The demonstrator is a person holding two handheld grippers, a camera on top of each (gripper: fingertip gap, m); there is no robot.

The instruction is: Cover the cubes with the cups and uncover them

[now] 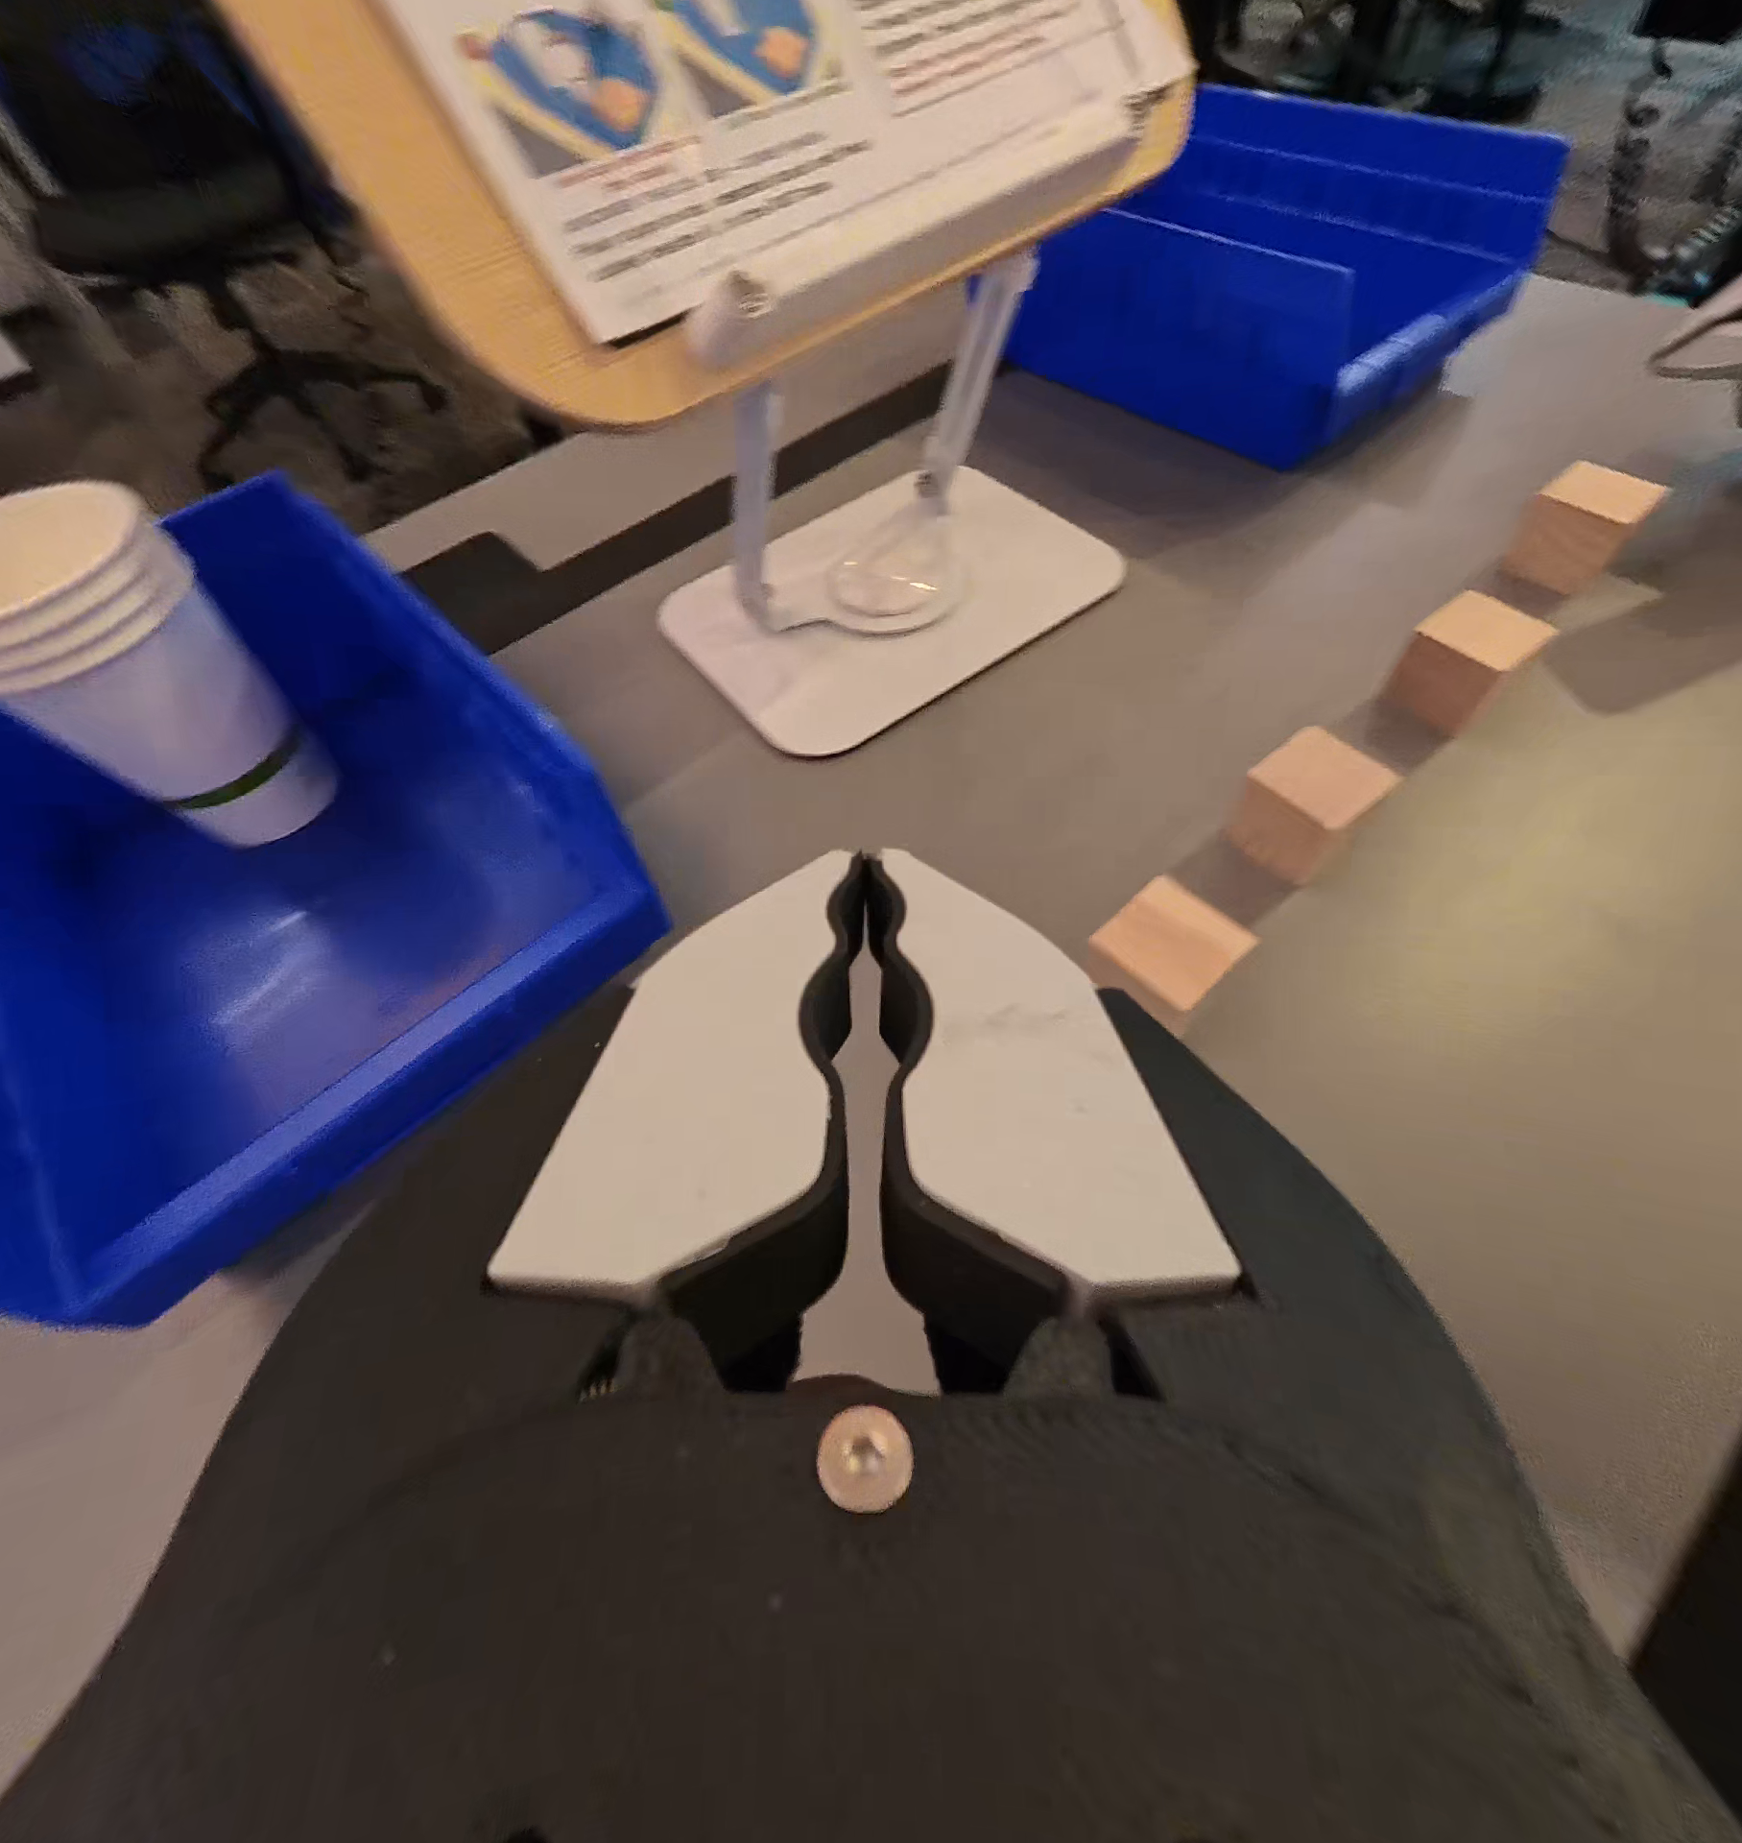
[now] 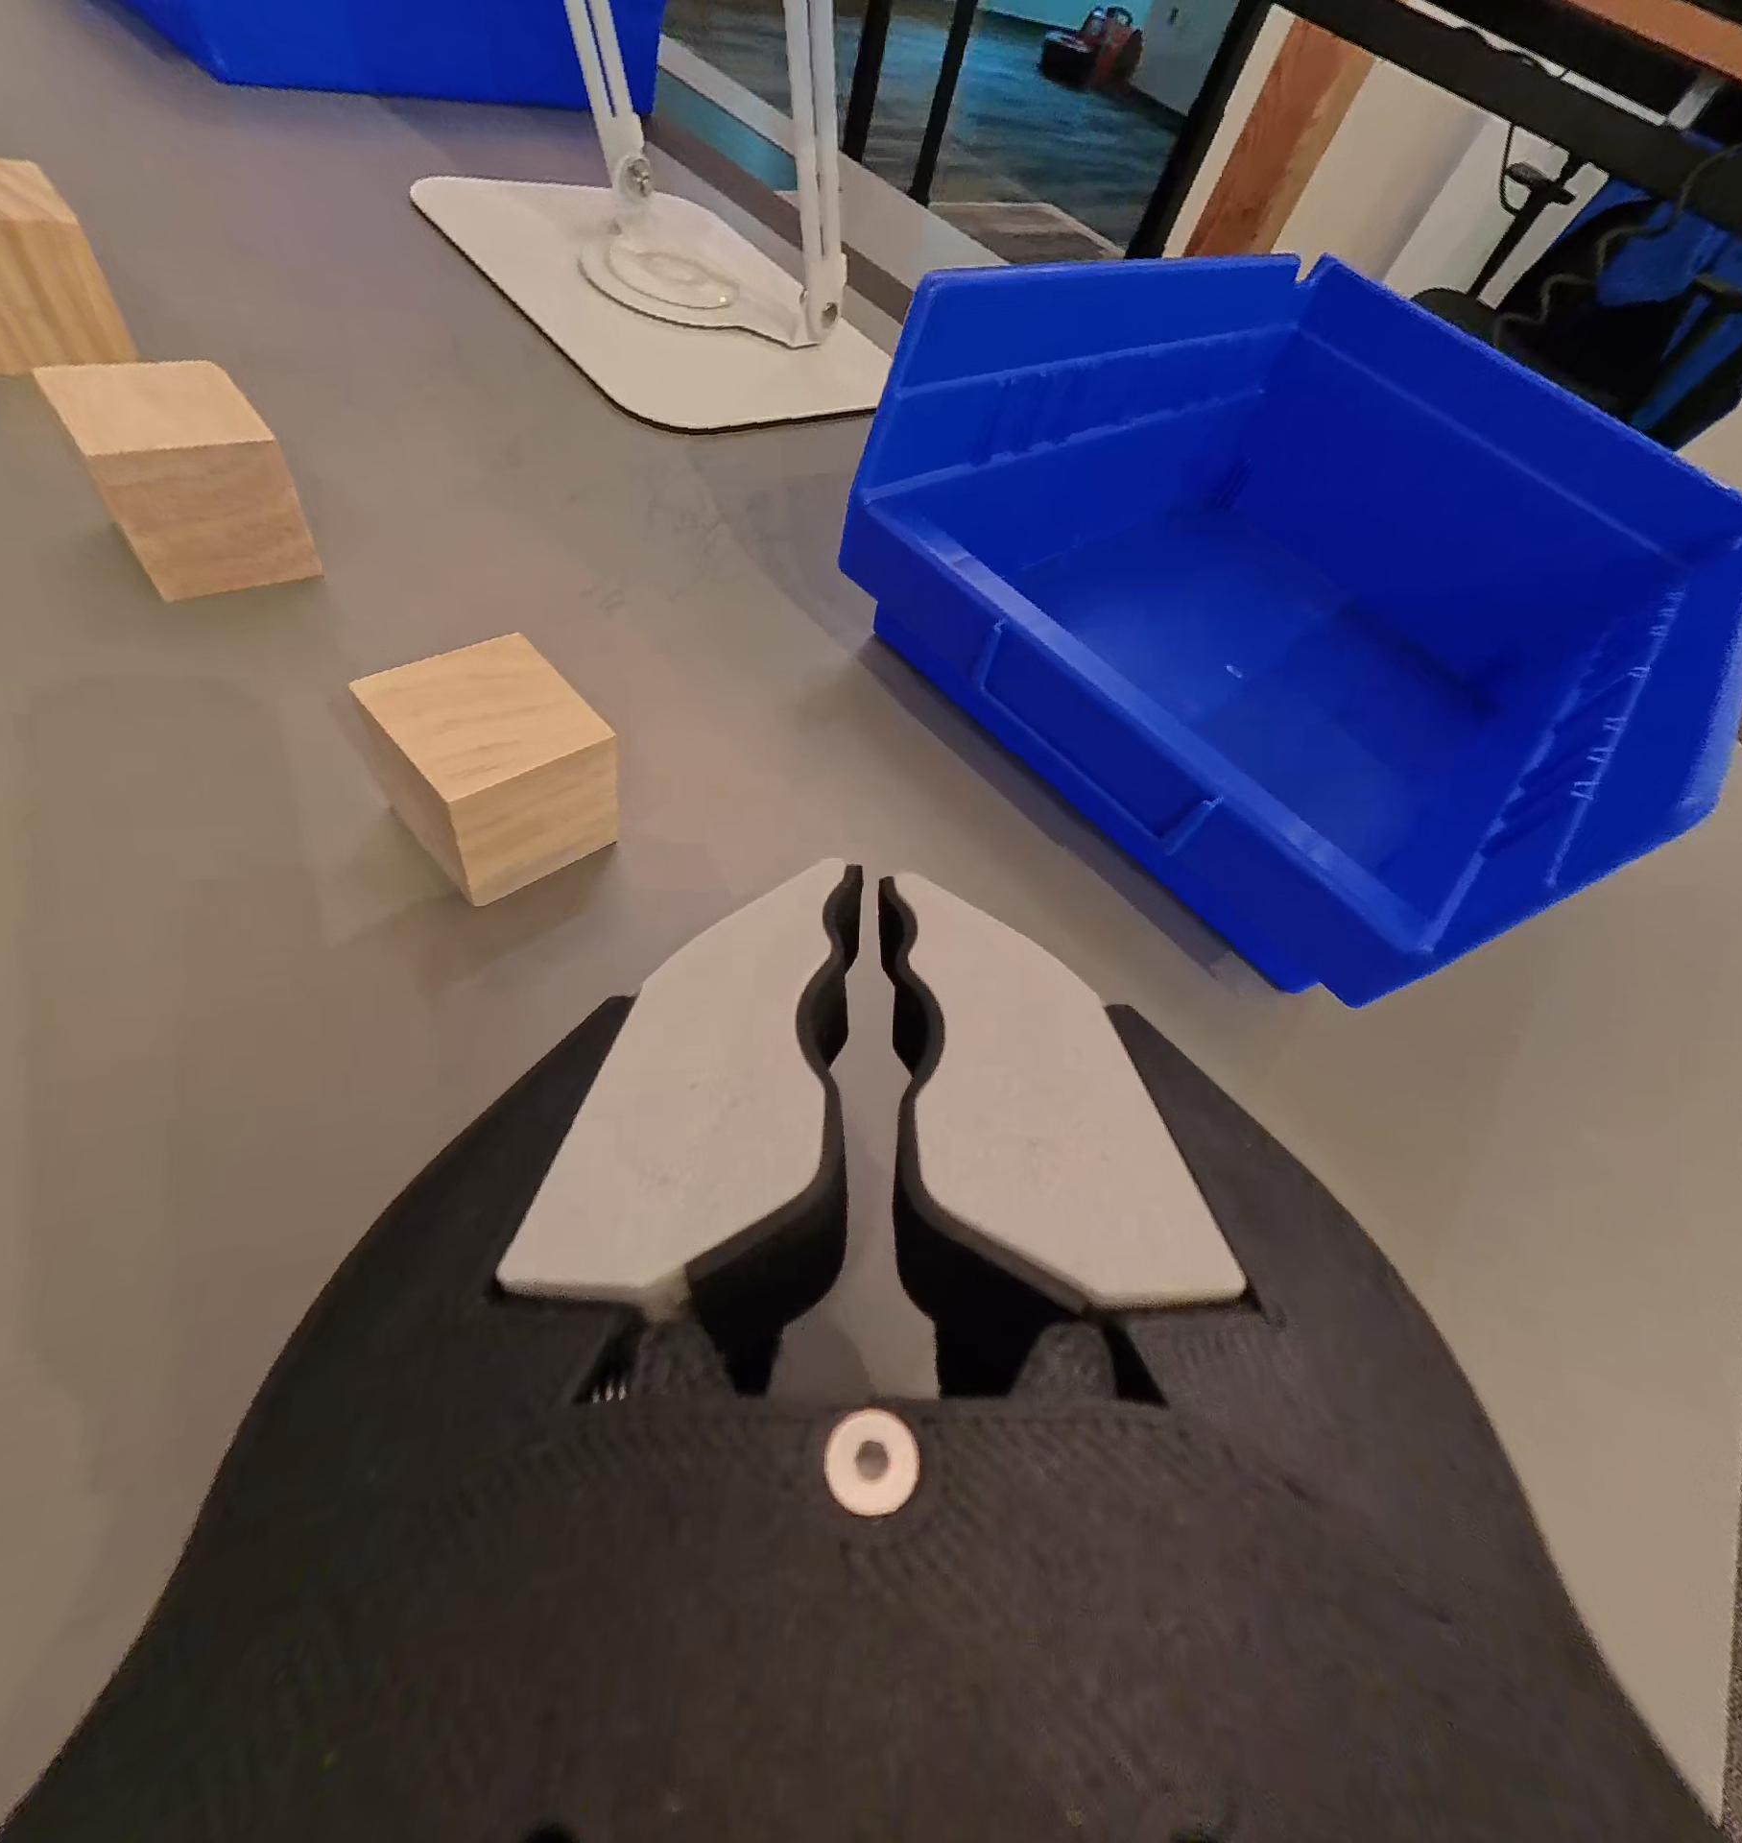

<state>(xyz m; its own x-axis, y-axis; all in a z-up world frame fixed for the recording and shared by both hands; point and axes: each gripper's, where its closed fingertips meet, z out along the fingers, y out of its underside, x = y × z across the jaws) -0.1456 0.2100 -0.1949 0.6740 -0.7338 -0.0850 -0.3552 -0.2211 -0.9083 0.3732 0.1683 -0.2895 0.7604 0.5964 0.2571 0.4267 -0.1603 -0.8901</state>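
Cubes of pale wood stand uncovered in a row across the grey tabletop, while the nested paper cups sit in a blue bin at its left edge; a white stand holding a printed board rises behind the row, and a second blue bin lies by the right edge. Left tool and right tool hover with tips nearly together, holding nothing; chairs and carpet show beyond.

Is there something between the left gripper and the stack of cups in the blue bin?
Only the bin's own wall. The left gripper is shut, just outside the bin near its corner. The cups stand inside, rising well above the rim, so they are reachable from above. Nothing else visible blocks the way.
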